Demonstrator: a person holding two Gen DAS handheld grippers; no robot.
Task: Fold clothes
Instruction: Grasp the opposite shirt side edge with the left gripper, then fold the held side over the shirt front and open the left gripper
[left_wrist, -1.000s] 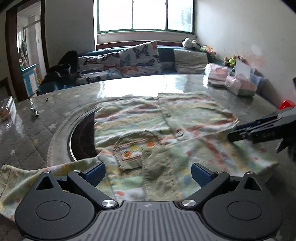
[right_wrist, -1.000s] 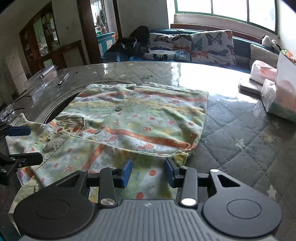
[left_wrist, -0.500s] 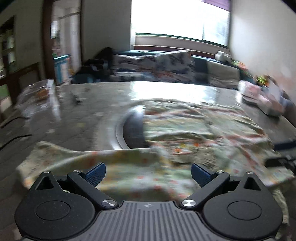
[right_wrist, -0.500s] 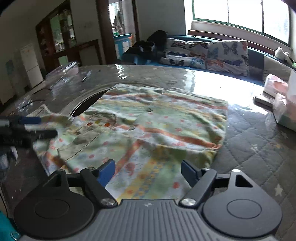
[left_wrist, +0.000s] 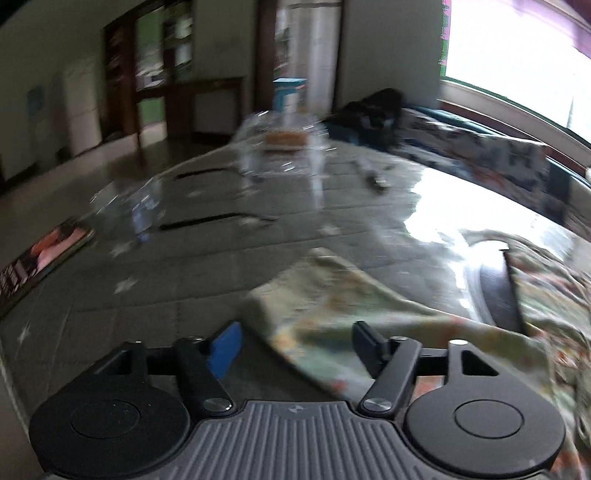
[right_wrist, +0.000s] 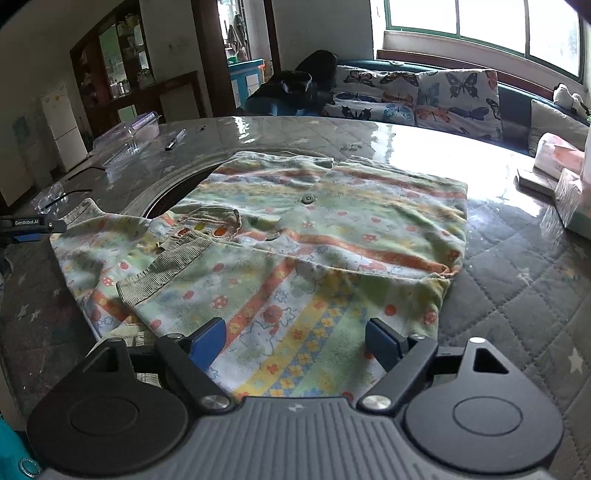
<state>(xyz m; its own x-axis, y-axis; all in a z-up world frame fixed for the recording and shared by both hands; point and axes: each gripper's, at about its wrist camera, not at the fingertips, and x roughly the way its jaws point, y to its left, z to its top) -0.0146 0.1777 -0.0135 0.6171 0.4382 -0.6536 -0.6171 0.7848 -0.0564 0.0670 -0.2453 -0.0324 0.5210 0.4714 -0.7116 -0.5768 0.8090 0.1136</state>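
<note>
On the grey quilted table cover (right_wrist: 517, 288), stitched in diamonds with small pale stars, lies the child's garment (right_wrist: 314, 236), a soft printed knit in green, orange and yellow bands with little flowers and mushrooms, two round buttons down its front and a ribbed cuff (right_wrist: 162, 273) folded across its near left part. It partly covers a dark round opening (right_wrist: 173, 195) ringed in metal in the tabletop. The only writing that can be read is "GenRobot.AI", white on the black finger of the left gripper (right_wrist: 31, 229), which shows at the left edge of the right wrist view, just beside the spread-out sleeve (right_wrist: 92, 229). In its own blurred view the left gripper (left_wrist: 295, 345) has its blue-padded fingers spread, with the sleeve end (left_wrist: 332, 295) lying between and ahead of them; whether the pads touch the cloth cannot be told. A second ago that gripper faced the garment's middle and the window; it has since swung left toward the sleeve and the room's dark cabinets. The right gripper (right_wrist: 295, 343) hangs over the near hem with its fingers wide apart, whereas a second ago they stood close together over the cloth. Beyond the garment, a pen (right_wrist: 175, 139) and a clear plastic clamshell box (right_wrist: 125, 136) sit on the far left of the glossy table, tissue packs (right_wrist: 557, 158) at the right, and butterfly-print cushions (right_wrist: 417, 96) line a blue bench under the window.
</note>
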